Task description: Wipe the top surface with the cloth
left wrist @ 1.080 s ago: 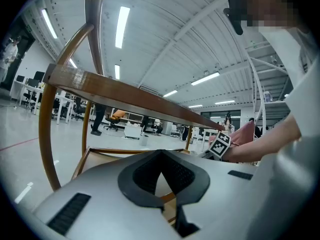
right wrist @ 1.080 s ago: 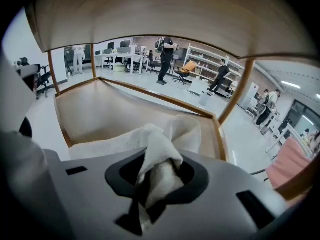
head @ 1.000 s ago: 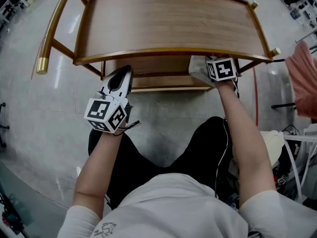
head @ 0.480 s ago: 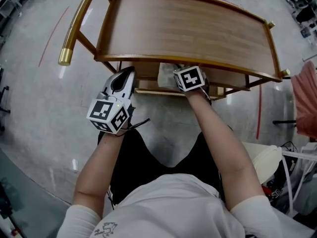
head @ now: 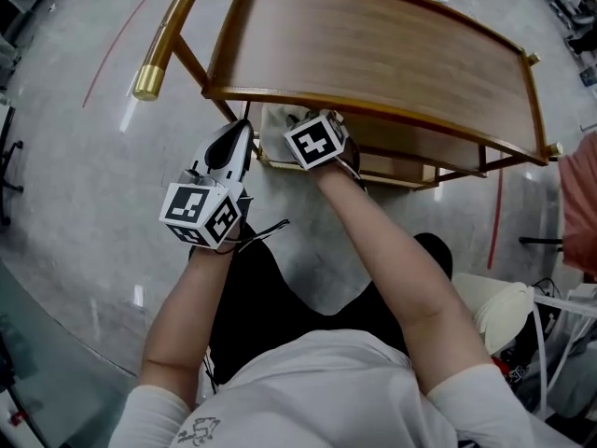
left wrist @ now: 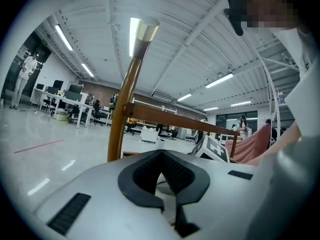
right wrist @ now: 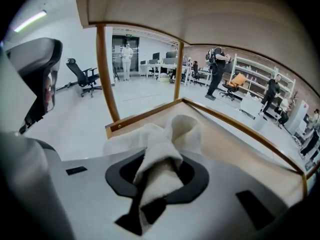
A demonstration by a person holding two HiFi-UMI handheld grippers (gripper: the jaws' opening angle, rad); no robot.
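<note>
A wooden cart with a long top surface stands in front of me, a lower shelf beneath it. My right gripper reaches under the top at the shelf's left end, shut on a white cloth. In the right gripper view the cloth is bunched between the jaws of the right gripper and rests on the shelf. My left gripper hangs just left of it, off the cart, shut and empty. The left gripper points at the cart's upright post.
The cart's gold-tipped handle bar juts out at the left. Pink fabric hangs at the right edge, with white frames below it. A red line marks the floor. An office chair and several people stand far off.
My right gripper has slid the cloth leftward along the lower shelf, from its right end to its left end. The left gripper has stayed about where it was.
</note>
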